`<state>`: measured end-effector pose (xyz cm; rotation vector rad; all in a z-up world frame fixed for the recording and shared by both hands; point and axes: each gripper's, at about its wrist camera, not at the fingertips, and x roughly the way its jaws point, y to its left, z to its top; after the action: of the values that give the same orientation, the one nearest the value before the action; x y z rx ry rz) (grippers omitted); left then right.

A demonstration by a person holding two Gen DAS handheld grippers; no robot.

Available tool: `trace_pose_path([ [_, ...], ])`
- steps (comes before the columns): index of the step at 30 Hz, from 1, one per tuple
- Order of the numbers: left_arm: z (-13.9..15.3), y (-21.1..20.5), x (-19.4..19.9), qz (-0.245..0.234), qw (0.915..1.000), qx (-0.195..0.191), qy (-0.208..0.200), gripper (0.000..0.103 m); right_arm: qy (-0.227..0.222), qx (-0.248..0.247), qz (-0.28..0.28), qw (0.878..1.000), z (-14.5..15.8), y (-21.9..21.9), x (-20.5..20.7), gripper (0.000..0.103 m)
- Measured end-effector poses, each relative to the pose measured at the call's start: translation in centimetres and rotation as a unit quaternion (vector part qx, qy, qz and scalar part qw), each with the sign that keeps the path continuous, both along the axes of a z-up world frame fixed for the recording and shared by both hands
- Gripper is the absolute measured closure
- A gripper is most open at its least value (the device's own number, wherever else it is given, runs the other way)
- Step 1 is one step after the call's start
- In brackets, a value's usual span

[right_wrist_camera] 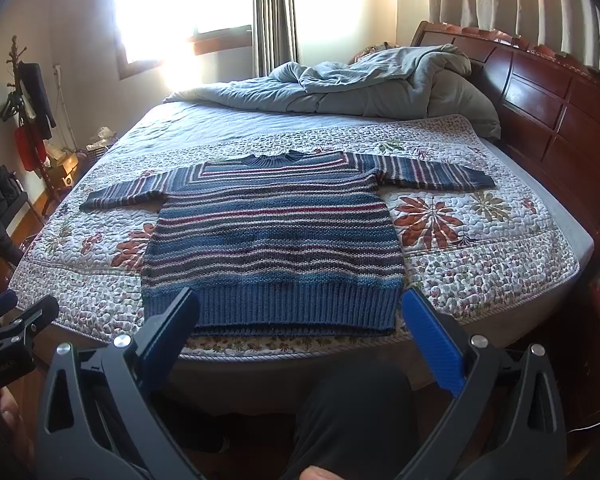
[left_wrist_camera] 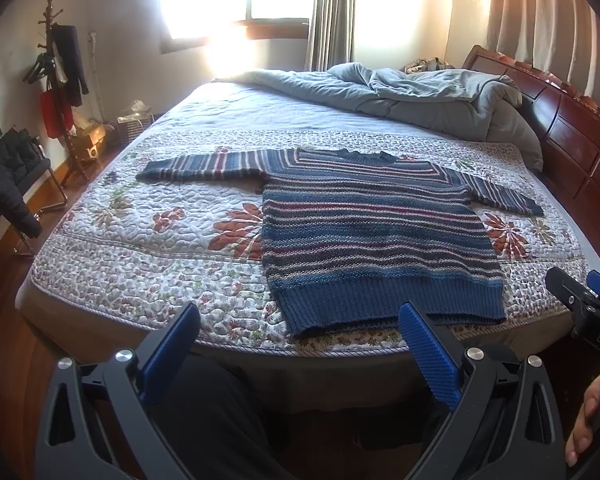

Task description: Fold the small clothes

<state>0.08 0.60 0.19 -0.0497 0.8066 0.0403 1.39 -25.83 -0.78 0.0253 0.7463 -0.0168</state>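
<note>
A blue striped knit sweater (left_wrist_camera: 376, 236) (right_wrist_camera: 276, 240) lies flat on the bed, both sleeves spread out sideways and the ribbed hem toward me. My left gripper (left_wrist_camera: 300, 314) hangs open over the bed's near edge, short of the hem's left corner, with nothing between its blue pads. My right gripper (right_wrist_camera: 300, 298) is open too, in front of the hem's middle, holding nothing. The right gripper's black body with blue pads shows at the right edge of the left wrist view, and the left gripper's body shows at the left edge of the right wrist view.
A floral quilt (left_wrist_camera: 148, 240) (right_wrist_camera: 480, 248) covers the bed. A bunched grey duvet (left_wrist_camera: 420, 92) (right_wrist_camera: 360, 84) lies at the far end. A dark wooden headboard (right_wrist_camera: 548, 120) runs along the right. A coat rack (left_wrist_camera: 60, 80) and a chair with a dark jacket (left_wrist_camera: 8, 184) stand at the left.
</note>
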Motion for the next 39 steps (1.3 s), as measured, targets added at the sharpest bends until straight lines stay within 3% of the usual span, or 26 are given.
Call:
trace_pose_path([
  [39, 0.01, 0.02, 0.11, 0.003, 1.0, 0.001, 0.002, 0.004, 0.006, -0.001, 0.001, 1.0, -0.3, -0.13, 0.2, 0.002],
])
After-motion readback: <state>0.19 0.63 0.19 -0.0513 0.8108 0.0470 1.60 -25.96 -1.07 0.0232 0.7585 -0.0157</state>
